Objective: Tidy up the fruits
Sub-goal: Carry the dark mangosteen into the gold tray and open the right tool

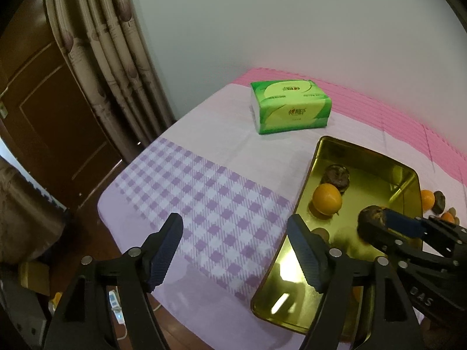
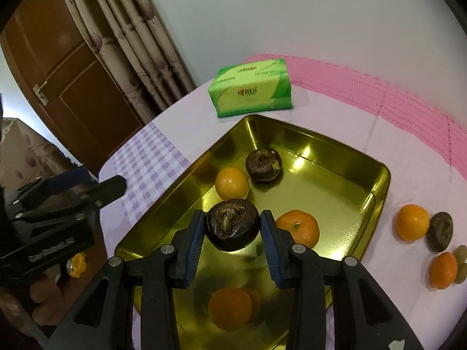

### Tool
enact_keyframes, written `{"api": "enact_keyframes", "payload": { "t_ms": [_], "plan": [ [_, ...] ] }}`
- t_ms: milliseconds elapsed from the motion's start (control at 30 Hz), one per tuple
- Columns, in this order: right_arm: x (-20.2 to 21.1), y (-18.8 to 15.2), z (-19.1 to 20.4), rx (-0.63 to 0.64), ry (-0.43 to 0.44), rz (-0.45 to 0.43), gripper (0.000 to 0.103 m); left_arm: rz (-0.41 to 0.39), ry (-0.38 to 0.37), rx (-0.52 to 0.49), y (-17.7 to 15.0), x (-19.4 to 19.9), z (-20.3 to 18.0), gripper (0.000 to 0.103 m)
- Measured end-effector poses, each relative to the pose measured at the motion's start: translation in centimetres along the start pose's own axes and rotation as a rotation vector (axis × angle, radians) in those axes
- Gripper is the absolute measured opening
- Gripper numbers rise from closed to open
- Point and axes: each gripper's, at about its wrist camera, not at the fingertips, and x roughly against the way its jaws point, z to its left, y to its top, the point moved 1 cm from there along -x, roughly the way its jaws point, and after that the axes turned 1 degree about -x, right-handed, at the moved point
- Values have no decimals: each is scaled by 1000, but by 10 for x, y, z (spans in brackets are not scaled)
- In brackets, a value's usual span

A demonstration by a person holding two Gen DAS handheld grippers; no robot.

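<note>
My right gripper [image 2: 233, 218] is shut on a dark brown wrinkled fruit [image 2: 233, 227], held over the near half of the gold metal tray [image 2: 335, 175]. In the tray lie another dark fruit [image 2: 263, 164] and three oranges [image 2: 232, 183] [image 2: 297, 227] [image 2: 230, 307]. My left gripper [image 1: 235, 221] stands open with nothing between its fingers, over the purple checked cloth [image 1: 204, 198] just left of the tray [image 1: 379, 175]. The left wrist view shows the held fruit [image 1: 372, 223] at the right, above the tray.
On the cloth right of the tray lie two oranges [image 2: 412, 221] [image 2: 443, 269], a dark fruit [image 2: 440, 231] and small greenish fruits [image 2: 461, 255]. A green tissue pack [image 2: 251, 87] sits behind the tray. The table's left edge drops to the floor by a curtain [image 2: 140, 43].
</note>
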Motion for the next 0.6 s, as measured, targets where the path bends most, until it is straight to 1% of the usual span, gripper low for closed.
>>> {"api": "enact_keyframes", "payload": {
  "t_ms": [267, 600],
  "plan": [
    [-13, -3, 1, 10, -4, 32, 36, 3, -3, -23, -1, -1, -5, 75],
    [-17, -4, -2, 0, -3, 42, 36, 10, -8, -33, -1, -2, -8, 75]
  ]
}}
